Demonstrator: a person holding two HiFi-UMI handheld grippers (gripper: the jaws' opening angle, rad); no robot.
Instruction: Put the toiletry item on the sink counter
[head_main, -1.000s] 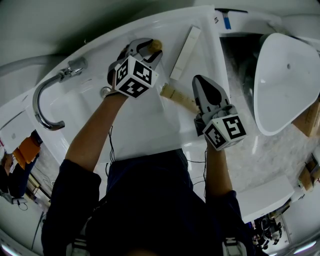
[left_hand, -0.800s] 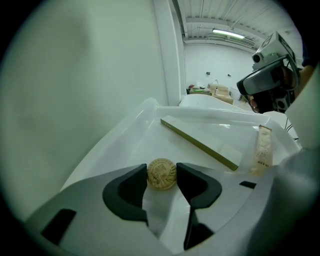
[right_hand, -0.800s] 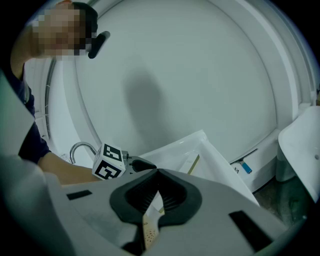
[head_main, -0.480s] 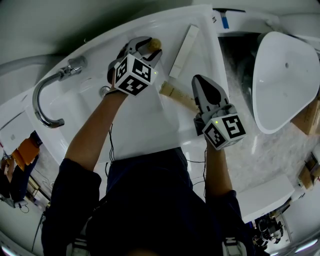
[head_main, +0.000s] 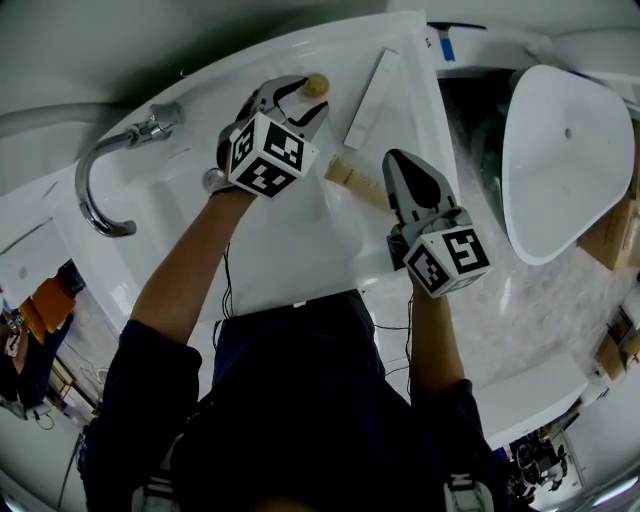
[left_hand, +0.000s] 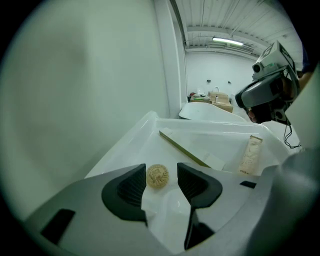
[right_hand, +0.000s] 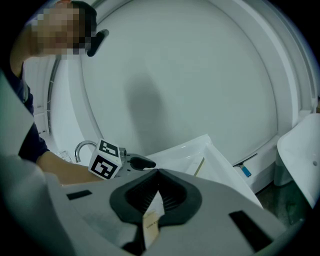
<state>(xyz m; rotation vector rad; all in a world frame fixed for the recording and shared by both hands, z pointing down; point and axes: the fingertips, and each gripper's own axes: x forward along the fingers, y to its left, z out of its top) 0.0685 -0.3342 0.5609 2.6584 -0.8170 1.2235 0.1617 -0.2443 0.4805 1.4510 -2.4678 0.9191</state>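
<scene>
A small round beige toiletry item (head_main: 317, 84) lies on the white sink counter (head_main: 405, 55) near its back edge. My left gripper (head_main: 298, 97) is open just in front of it. In the left gripper view the item (left_hand: 157, 176) rests on the counter between the spread pads (left_hand: 133, 186), closer to the left one, and neither pad presses on it. My right gripper (head_main: 398, 168) is shut on the end of a beige tube (head_main: 355, 182), held over the counter's right side. That tube (right_hand: 152, 216) shows pinched between the closed jaws in the right gripper view.
A long flat white box (head_main: 370, 88) lies on the counter to the right of the round item. The chrome faucet (head_main: 100, 185) curves over the basin at the left. A white toilet lid (head_main: 565, 160) stands beyond the counter's right edge.
The left jaws have spread and drawn back a little from the round item, which now lies on the counter. The right gripper and tube have barely moved.
</scene>
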